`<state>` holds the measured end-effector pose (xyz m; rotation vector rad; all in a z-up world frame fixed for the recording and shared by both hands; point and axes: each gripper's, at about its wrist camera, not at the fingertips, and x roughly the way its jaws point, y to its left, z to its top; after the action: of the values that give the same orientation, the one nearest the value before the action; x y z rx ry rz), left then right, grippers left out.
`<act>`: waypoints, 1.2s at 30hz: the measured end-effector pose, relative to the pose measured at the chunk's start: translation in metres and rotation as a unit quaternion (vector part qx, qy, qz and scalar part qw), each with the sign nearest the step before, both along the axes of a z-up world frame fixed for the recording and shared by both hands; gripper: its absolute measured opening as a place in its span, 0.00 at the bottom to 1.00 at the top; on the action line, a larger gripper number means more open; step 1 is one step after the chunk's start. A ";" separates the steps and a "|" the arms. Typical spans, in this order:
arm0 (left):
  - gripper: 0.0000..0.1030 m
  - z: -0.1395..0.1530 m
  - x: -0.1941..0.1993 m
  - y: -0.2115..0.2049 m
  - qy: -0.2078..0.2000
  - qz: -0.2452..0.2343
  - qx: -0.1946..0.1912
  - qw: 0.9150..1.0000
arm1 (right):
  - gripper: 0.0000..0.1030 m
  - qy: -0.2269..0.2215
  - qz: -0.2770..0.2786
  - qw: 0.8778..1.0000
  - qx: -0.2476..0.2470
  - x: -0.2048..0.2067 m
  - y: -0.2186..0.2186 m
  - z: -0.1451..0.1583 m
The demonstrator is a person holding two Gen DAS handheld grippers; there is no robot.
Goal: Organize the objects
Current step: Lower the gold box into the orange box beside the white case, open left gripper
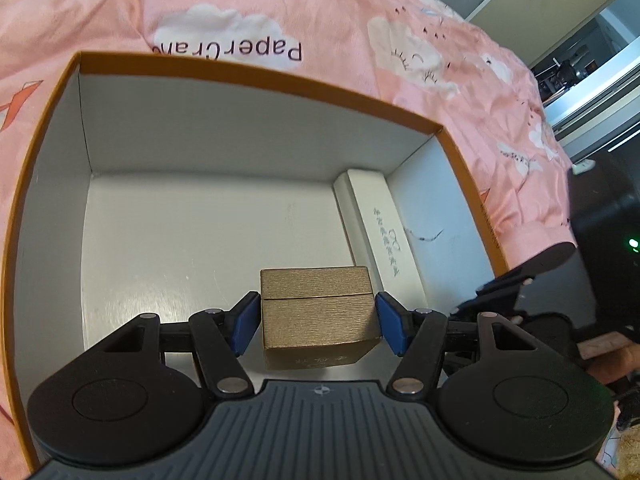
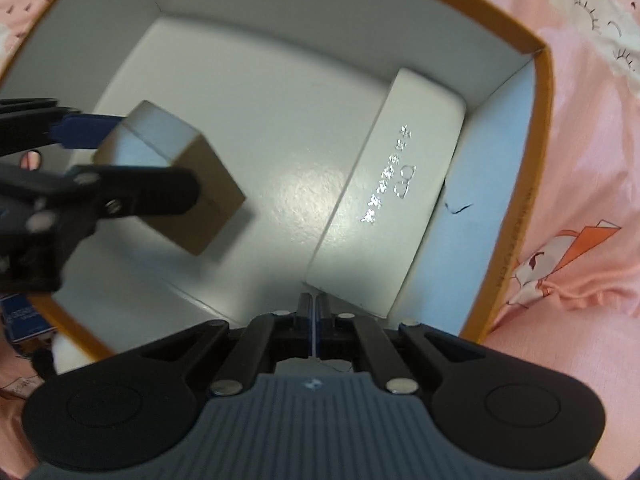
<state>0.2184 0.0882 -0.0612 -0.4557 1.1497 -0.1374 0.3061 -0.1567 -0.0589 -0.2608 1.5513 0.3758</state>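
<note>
My left gripper (image 1: 318, 322) is shut on a small gold box (image 1: 318, 312), its blue pads on the box's two sides, holding it inside a large open box with an orange rim (image 1: 256, 74) and white inside. In the right wrist view the gold box (image 2: 200, 184) hangs tilted in the left gripper (image 2: 132, 164) above the box floor. A long white case (image 1: 376, 232) with silver lettering lies along the big box's right wall; it also shows in the right wrist view (image 2: 400, 184). My right gripper (image 2: 316, 320) is shut and empty, just at the near end of the white case.
The big box (image 2: 540, 128) sits on a pink bedsheet (image 1: 320, 12) printed with clouds and "PaperCrane". A dark blue packet (image 2: 26, 318) lies outside the box at the left. Cupboards and a dark doorway (image 1: 580, 60) stand beyond the bed.
</note>
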 end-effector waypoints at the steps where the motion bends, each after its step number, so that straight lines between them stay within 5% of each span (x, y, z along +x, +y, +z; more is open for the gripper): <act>1: 0.69 0.000 0.000 -0.001 0.002 -0.002 0.002 1.000 | 0.00 -0.004 -0.005 1.000 0.000 0.002 0.000 -0.001; 8: 0.69 -0.006 0.002 -0.010 0.027 -0.015 -0.001 1.000 | 0.01 -0.040 0.004 0.999 0.013 -0.003 -0.003 0.009; 14: 0.69 -0.011 0.008 -0.028 0.053 -0.039 -0.030 0.997 | 0.09 -0.186 -0.030 0.982 0.028 -0.013 -0.032 0.061; 17: 0.69 -0.014 0.012 -0.039 0.067 -0.054 -0.040 0.996 | 0.09 -0.216 -0.059 0.974 0.044 -0.013 -0.047 0.072; 25: 0.68 -0.025 0.027 -0.064 0.110 -0.080 -0.066 0.989 | 0.09 -0.241 -0.106 0.962 0.071 -0.025 -0.071 0.068; 36: 0.69 -0.023 0.033 -0.082 0.099 -0.102 -0.058 0.988 | 0.09 -0.243 -0.107 0.960 0.092 -0.032 -0.076 0.065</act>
<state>0.2514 0.0058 -0.0837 -0.4609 1.3887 -0.3439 0.2744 -0.2325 0.0062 -0.0314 1.0397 0.2587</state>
